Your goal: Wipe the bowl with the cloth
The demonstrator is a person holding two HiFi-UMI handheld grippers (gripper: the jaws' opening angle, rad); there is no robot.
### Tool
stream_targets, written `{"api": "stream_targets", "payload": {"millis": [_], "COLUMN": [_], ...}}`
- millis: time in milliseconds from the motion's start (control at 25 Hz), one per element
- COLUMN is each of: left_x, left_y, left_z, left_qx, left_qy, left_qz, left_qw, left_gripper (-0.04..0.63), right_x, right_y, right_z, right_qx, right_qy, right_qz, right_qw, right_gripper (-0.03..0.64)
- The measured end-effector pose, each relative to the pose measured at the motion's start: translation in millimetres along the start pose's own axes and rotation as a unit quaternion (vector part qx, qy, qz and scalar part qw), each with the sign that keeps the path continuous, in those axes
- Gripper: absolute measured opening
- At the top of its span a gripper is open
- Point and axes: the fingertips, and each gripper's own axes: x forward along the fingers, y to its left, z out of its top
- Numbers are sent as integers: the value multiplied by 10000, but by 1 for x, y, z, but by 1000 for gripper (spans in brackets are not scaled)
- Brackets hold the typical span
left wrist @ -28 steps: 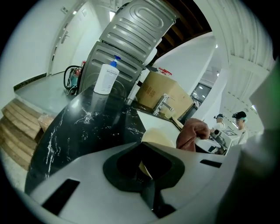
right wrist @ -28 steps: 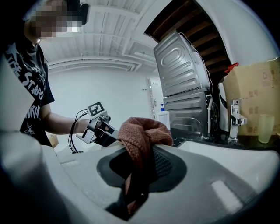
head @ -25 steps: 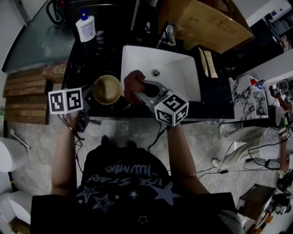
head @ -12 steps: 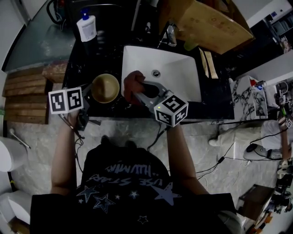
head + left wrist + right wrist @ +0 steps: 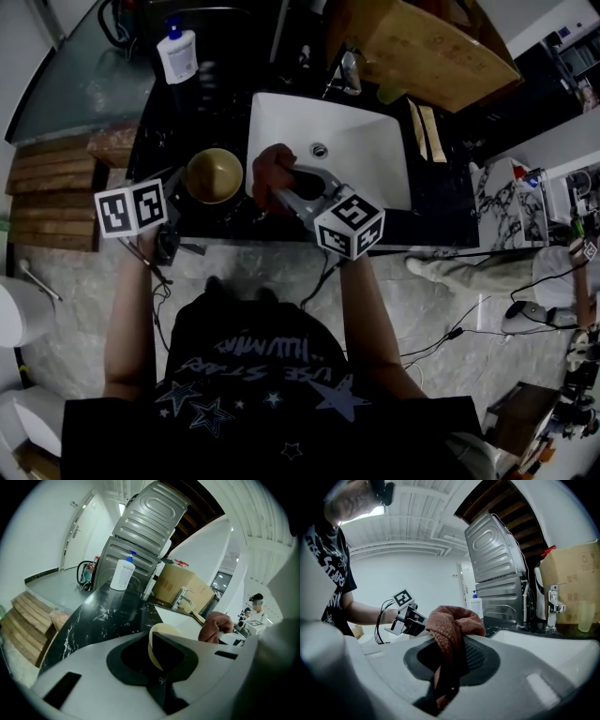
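My left claw point(image 5: 181, 195) is clamped on the rim of the tan bowl point(image 5: 214, 175). The bowl's cream edge is pinched between the jaws on the side nearest me. The bowl sits over the black marbled table point(image 5: 169, 122), just at 9 o'clock of the white sink point(image 5: 366, 159). I cannot tell whether it rests on the table or hangs a little above it.

My right claw point(image 5: 281, 190) is closed on the rust-red knitted cloth point(image 5: 272, 169). The cloth bunches up in a lump above the jaws, with a tail hanging down between them. It is over the sink's 9 o'clock edge, at 3 o'clock of the bowl. The two are close, with a sliver of dark table showing between them.

A white pump bottle point(image 5: 175, 54) with a blue top stands upright at 11 o'clock of the bowl, well apart from it. The faucet point(image 5: 349, 70) is at the sink's 12 o'clock. A cardboard box point(image 5: 431, 47) lies beyond the faucet, toward 1 o'clock. Wooden planks point(image 5: 47, 192) lie off the table's 9 o'clock end.
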Motion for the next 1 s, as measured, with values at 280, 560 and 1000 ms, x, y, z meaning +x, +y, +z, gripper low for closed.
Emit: {"api": "stream_targets", "payload": {"millis": [280,560,1000], "left_x": [-26,-53,-83], "left_y": [-17,-66,-130], "left_z": [9,2,-17], "left_qx": [301,858,1426], "left_qy": [-529,-1100,-1620], "left_qz": [440,832,866], "left_qw": [9972,9867,9726], "left_gripper": [12,9,9], "right_x": [-17,-49,-75], "right_y": [7,11,21], "right_z": [7,17,13], "right_qx": [-21,9,402], "right_qy": [-223,-442,-370], "right_qz": [89,266,46], "right_qw": [9997,9987,9985], "right_gripper": [74,74,74]}}
